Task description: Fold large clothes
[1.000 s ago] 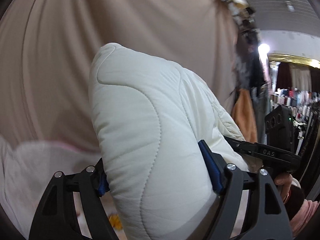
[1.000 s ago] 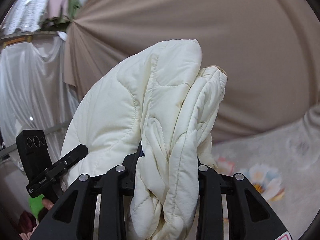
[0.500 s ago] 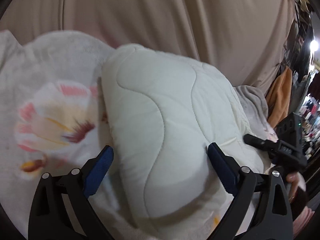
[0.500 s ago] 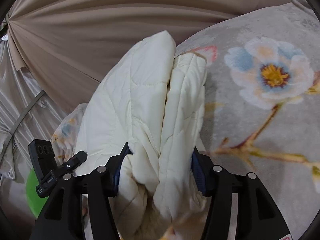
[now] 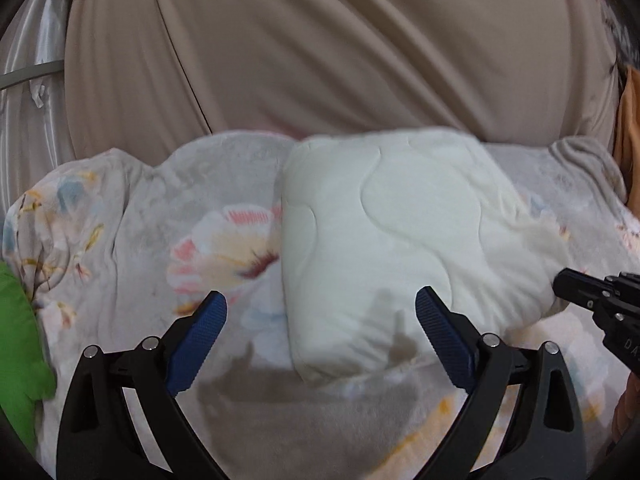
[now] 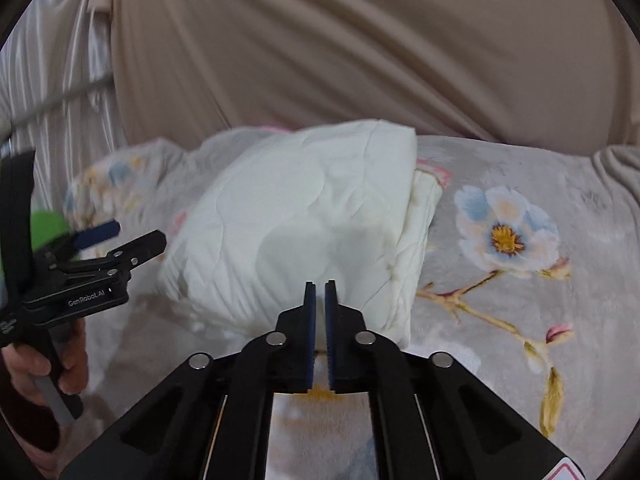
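Left wrist view: left gripper (image 5: 320, 314) spread wide, holding nothing, hovering just short of quilted jacket (image 5: 400, 232). Right gripper (image 6: 319, 286) pads nearly together, nothing between, just before bundle's near edge. Jacket lies folded as compact cream bundle on floral blanket (image 5: 132, 240), against beige curtain (image 5: 340, 48). Fold looks finished; maybe tidy-up left. Long axis seems to run near-to-far, stacked layer edges facing right.
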The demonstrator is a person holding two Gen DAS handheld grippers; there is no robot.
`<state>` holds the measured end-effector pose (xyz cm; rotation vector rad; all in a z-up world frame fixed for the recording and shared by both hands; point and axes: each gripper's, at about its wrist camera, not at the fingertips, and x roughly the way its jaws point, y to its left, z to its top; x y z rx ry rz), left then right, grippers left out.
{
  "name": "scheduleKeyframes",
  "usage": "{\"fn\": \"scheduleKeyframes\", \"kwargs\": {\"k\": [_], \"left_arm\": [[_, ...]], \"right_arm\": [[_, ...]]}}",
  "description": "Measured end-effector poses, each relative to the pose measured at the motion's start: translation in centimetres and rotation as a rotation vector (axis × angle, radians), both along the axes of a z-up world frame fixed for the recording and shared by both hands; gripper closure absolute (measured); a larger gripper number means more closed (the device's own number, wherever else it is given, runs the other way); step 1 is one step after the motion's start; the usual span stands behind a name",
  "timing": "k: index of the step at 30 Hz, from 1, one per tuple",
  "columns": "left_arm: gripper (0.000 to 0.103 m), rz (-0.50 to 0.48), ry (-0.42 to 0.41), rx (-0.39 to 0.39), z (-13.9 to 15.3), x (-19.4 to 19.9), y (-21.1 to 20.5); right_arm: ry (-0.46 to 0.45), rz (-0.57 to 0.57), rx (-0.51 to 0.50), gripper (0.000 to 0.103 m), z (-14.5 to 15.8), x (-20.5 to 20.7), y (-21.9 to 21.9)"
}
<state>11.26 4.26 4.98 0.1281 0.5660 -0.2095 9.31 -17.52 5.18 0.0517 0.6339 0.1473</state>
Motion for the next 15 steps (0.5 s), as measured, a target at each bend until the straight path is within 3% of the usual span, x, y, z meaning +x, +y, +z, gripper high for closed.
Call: {"fn": "scheduleKeyframes", "kwargs": {"k": [6, 15], "left_arm": [[0.009, 0.051, 0.105, -0.008, -3.5, 1.1, -0.4], [0.008, 0.065, 0.136, 0.015, -5.7, 1.9, -1.0]], "right_arm": [[0.082, -0.065, -0.055, 0.103, -2.2, 2.2, -0.2], [0.150, -0.100, -0.121, 0.103, -4.7, 4.0, 0.6]]}}
